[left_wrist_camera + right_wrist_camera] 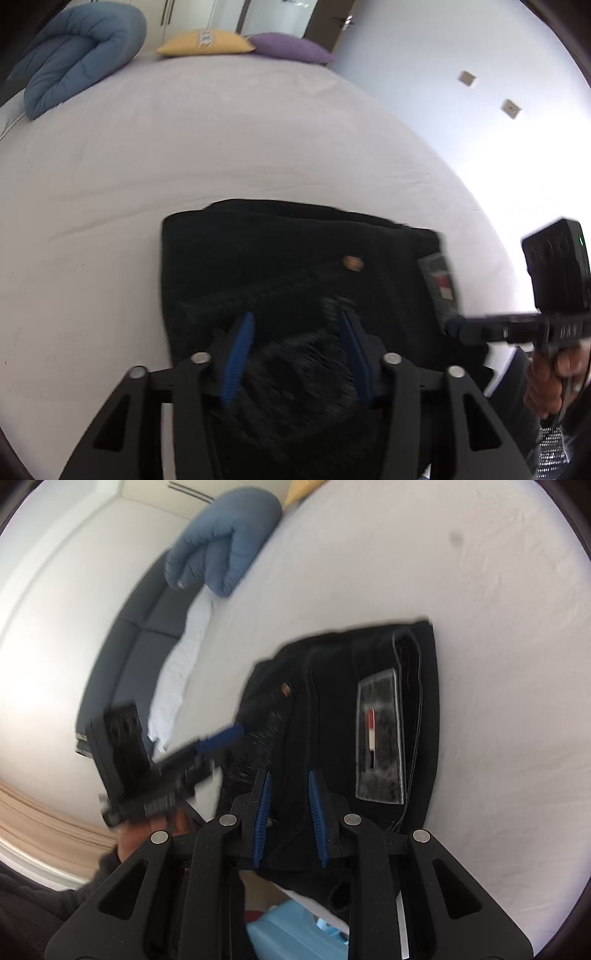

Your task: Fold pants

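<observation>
Black pants [295, 251] lie folded into a compact rectangle on the pale bed sheet [184, 147], with a brass button [352, 263] and a grey label patch [380, 738] facing up. My left gripper [297, 317] hovers over the near part of the pants, its blue pads apart and pressing on nothing. It also shows, blurred, as the left gripper [225, 738] at the pants' left edge. My right gripper [289, 775] stands over the pants near the bed's edge, jaws narrowly apart, with black cloth in the gap but no fold visibly pinched. A hand holds the right gripper [458, 328] at the pants' right edge.
A rolled blue duvet [74, 55], a yellow pillow [205, 42] and a purple pillow [291, 48] lie at the far end of the bed. A white wall with sockets [511, 108] runs on the right. A light blue box [288, 934] sits below the bed's near edge.
</observation>
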Demonstrator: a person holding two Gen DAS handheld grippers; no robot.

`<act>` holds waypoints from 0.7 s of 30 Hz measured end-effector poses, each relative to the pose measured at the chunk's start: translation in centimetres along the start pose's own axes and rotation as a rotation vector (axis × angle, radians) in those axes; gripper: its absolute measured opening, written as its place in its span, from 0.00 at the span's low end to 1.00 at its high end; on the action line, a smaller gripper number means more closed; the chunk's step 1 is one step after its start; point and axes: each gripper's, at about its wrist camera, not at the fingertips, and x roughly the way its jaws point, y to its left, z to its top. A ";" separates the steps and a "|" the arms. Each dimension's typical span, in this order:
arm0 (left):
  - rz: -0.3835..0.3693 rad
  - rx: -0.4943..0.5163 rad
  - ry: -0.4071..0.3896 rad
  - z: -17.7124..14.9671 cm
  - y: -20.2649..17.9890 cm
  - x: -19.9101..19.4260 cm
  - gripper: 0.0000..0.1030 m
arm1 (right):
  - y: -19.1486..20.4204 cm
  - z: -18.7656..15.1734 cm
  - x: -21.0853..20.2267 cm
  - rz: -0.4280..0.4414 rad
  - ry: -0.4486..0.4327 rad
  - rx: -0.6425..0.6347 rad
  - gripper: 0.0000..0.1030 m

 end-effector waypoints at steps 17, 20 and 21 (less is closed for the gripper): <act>0.092 0.081 -0.043 -11.1 -3.6 -5.3 0.59 | -2.4 -6.1 -5.9 -0.099 -0.105 0.011 0.05; 0.102 0.027 -0.083 -10.7 -2.5 -7.7 0.97 | -1.4 -5.4 -8.6 -0.089 -0.180 -0.019 0.21; 0.103 0.008 -0.103 -9.9 -1.4 -8.2 0.98 | -1.5 -4.7 -8.7 -0.096 -0.180 -0.015 0.47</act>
